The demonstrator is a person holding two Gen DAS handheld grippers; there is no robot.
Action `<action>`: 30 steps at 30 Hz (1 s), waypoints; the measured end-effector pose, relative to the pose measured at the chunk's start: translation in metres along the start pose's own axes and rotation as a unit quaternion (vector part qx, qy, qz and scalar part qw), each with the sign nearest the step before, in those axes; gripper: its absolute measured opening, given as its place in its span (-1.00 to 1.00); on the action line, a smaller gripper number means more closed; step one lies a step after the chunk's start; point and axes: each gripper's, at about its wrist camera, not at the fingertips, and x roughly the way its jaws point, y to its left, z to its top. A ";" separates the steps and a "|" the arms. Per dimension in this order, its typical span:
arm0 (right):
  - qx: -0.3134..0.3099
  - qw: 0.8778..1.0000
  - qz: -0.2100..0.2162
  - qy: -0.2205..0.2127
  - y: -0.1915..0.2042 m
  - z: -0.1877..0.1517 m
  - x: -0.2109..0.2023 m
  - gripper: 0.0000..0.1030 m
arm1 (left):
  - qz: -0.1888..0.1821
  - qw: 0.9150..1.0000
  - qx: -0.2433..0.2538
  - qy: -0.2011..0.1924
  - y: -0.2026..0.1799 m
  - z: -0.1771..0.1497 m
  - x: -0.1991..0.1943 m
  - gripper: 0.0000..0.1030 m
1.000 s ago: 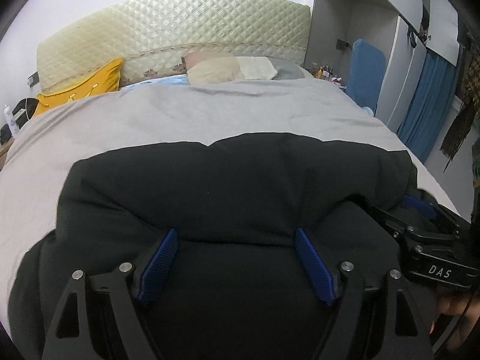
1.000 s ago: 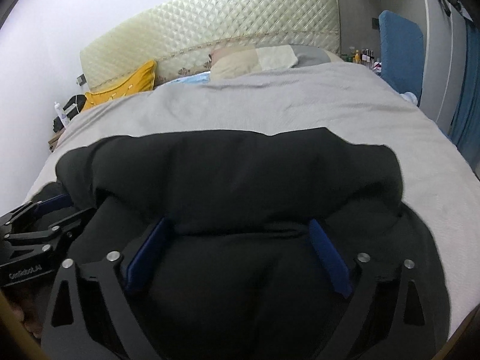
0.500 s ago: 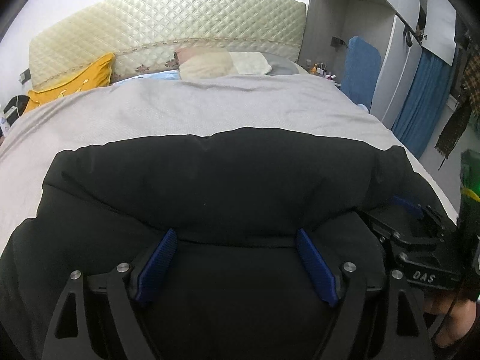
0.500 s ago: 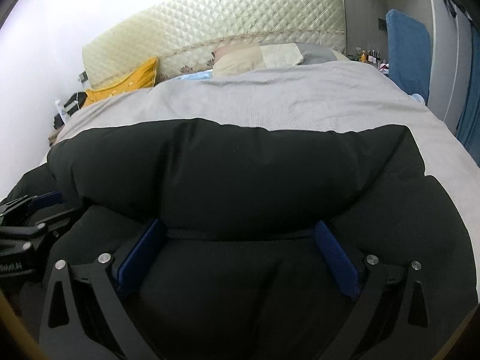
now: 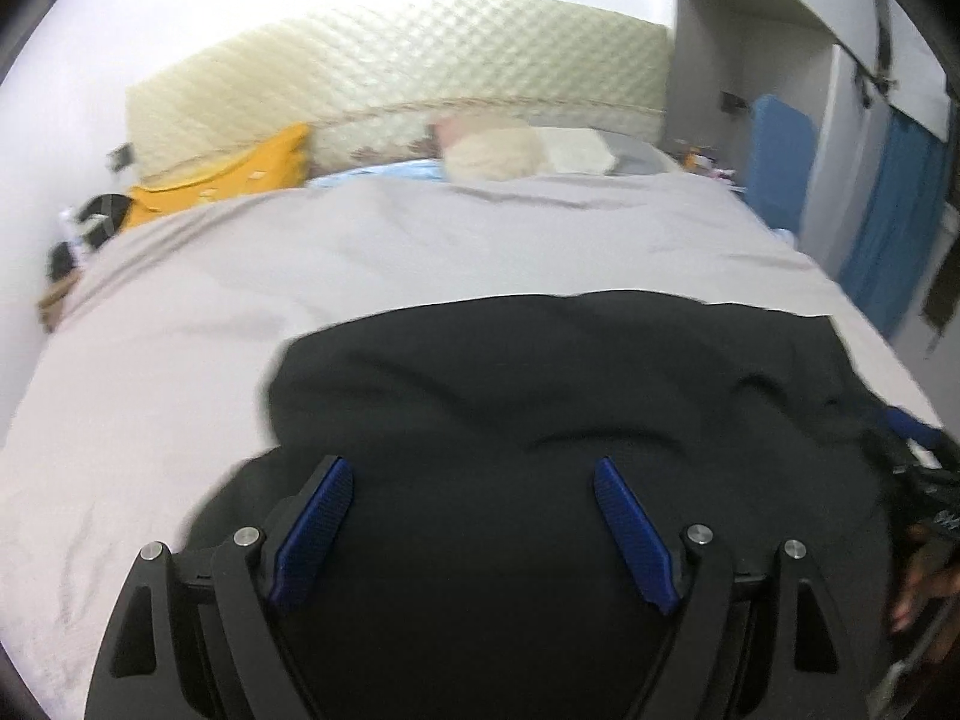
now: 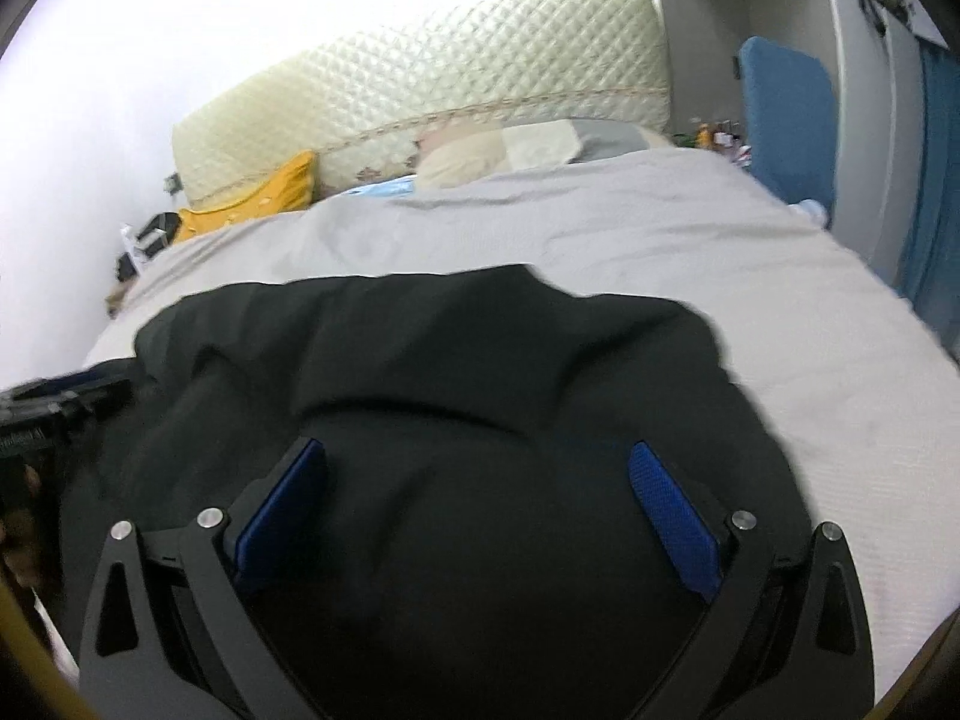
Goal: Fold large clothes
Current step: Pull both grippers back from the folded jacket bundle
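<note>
A large black garment (image 5: 540,396) lies bunched on the near part of a bed with a grey cover (image 5: 360,276). My left gripper (image 5: 474,474) is open, its blue pads wide apart over the black cloth, which bulges between them. My right gripper (image 6: 477,456) is open too, its pads spread over the same garment (image 6: 450,360). Each gripper shows at the edge of the other's view: the right one at the right (image 5: 924,468), the left one at the left (image 6: 54,408). Whether the pads pinch any cloth is hidden.
A quilted cream headboard (image 5: 420,72) stands at the far end with a yellow cushion (image 5: 240,180) and pale pillows (image 5: 498,150). A blue padded board (image 6: 786,120), white wardrobe and blue curtain (image 5: 894,228) line the right side. Small clutter sits at the bed's far left (image 6: 144,240).
Both views have swung and blurred. The garment's far edge has drawn back toward me and the cloth now sits more bunched, with more grey cover showing on the left.
</note>
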 end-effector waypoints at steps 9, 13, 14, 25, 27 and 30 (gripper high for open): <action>0.019 0.999 -0.024 0.014 -0.034 -0.018 0.009 0.99 | 0.008 1.000 0.003 -0.022 0.027 -0.030 0.011 0.62; 0.026 0.999 -0.024 0.010 -0.035 -0.022 0.017 0.99 | 0.020 0.999 0.007 -0.027 0.024 -0.031 0.009 0.62; 0.030 0.999 -0.026 0.008 -0.036 -0.021 0.014 0.99 | 0.023 0.999 0.004 -0.027 0.024 -0.030 0.007 0.61; 0.027 0.998 -0.009 -0.050 -0.011 0.017 -0.089 0.99 | -0.038 0.998 -0.020 -0.052 -0.005 -0.011 -0.096 0.61; 0.019 0.997 -0.001 -0.072 0.001 0.026 -0.116 0.99 | -0.040 0.996 -0.030 -0.068 -0.011 -0.006 -0.127 0.61; 0.003 0.995 0.008 -0.102 0.021 0.039 -0.164 0.99 | -0.034 0.995 -0.035 -0.088 -0.017 0.000 -0.168 0.61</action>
